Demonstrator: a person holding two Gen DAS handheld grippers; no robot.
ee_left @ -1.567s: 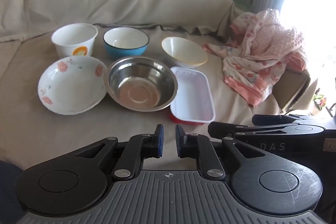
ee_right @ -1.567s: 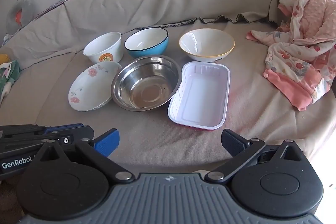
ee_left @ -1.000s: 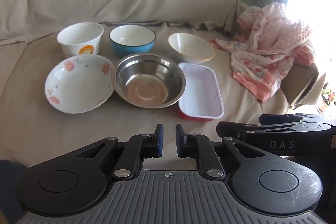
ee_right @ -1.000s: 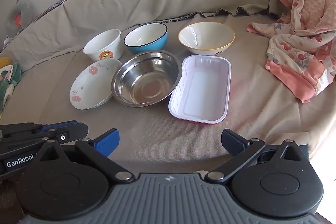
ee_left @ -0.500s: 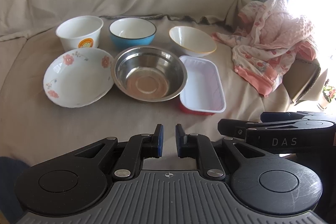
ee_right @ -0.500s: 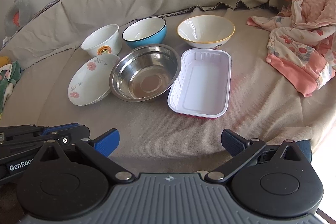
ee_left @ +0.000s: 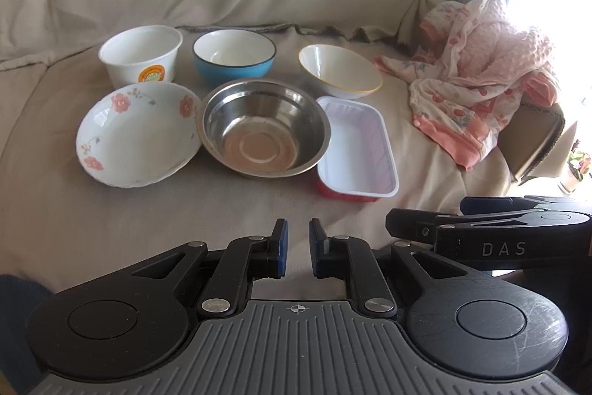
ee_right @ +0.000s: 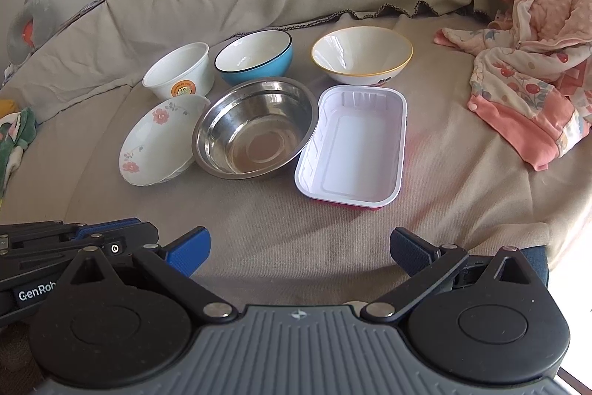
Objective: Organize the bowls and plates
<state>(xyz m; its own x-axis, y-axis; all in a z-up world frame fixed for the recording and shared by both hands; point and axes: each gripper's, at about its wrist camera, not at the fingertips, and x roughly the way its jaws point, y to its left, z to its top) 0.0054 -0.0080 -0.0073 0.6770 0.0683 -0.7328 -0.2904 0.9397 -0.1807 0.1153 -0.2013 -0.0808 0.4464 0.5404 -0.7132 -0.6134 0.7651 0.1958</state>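
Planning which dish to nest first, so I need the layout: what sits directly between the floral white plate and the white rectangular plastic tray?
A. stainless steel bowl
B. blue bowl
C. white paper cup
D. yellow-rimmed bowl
A: the stainless steel bowl sits between the floral white plate and the white rectangular plastic tray.

In the left wrist view the letters "DAS" stand on the right tool [ee_left: 421,232] at 4 o'clock, and in the right wrist view "GenRob", cut off, stands on the left tool [ee_right: 111,248] at 8 o'clock.
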